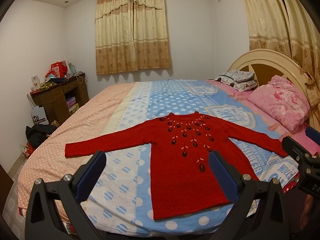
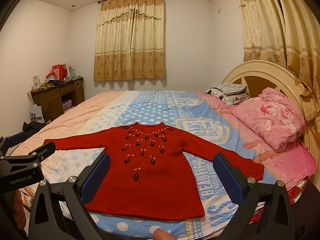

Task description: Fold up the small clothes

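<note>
Red knitted sweater with embroidered flowers [image 1: 180,160] lies flat, unfolded, on the polka-dot bedspread [image 1: 124,160]; left gripper [image 1: 157,172] and right gripper [image 2: 162,176] gape wide, empty, folding not begun

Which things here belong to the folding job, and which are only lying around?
For the job: red sweater spread flat on the bed; left gripper and right gripper, both open.

Lying about: pink pillow, folded grey bedding, cluttered wooden desk, curtains.
</note>
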The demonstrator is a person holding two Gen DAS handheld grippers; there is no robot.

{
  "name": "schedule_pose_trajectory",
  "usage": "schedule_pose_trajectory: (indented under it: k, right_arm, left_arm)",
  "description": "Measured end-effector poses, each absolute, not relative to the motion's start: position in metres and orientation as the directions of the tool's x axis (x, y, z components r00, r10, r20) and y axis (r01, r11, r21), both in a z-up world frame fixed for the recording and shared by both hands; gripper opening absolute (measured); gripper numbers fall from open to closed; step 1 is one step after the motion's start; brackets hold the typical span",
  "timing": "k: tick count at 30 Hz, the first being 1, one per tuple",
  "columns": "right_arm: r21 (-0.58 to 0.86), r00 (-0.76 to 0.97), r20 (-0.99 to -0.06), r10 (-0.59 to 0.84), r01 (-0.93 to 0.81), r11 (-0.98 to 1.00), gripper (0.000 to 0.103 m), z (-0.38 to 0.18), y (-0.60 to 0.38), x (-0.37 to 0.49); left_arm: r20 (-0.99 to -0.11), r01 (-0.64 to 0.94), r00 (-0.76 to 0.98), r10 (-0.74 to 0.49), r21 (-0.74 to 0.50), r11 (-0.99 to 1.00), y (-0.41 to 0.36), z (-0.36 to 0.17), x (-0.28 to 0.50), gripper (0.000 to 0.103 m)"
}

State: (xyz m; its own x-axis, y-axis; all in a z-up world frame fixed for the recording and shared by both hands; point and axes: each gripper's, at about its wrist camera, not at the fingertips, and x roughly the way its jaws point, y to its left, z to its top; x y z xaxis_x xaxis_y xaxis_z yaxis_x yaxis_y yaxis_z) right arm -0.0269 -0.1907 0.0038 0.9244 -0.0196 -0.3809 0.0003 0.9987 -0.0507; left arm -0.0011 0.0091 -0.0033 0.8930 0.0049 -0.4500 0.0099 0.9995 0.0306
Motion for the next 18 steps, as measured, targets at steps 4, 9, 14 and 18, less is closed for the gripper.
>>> schedule_pose_trajectory:
  k: [4,9,14,18]
  right_arm:
    - [-0.049,0.924,-0.381,-0.018,0.0,0.999,0.102,0.004,-0.191,-0.027]
    - [-0.052,0.922,-0.386,-0.02,0.0,0.999,0.102,-0.004,-0.19,-0.025]
    - [-0.057,0.918,-0.396,-0.02,-0.003,0.998,0.102,-0.013,-0.187,-0.023]
    - [-0.058,0.911,-0.412,-0.015,-0.009,0.998,0.102,-0.019,-0.186,-0.018]
  left_arm:
    - [-0.452,0.009,0.892,0.005,0.029,1.0,0.011,-0.005,-0.003,0.103]
    - [-0.457,0.011,0.889,0.004,0.029,1.0,0.011,-0.007,-0.003,0.103]
    - [-0.477,0.009,0.879,0.007,0.03,1.0,0.011,-0.017,0.003,0.103]
    - [-0.5,-0.006,0.866,0.02,0.03,1.0,0.01,-0.023,0.012,0.103]
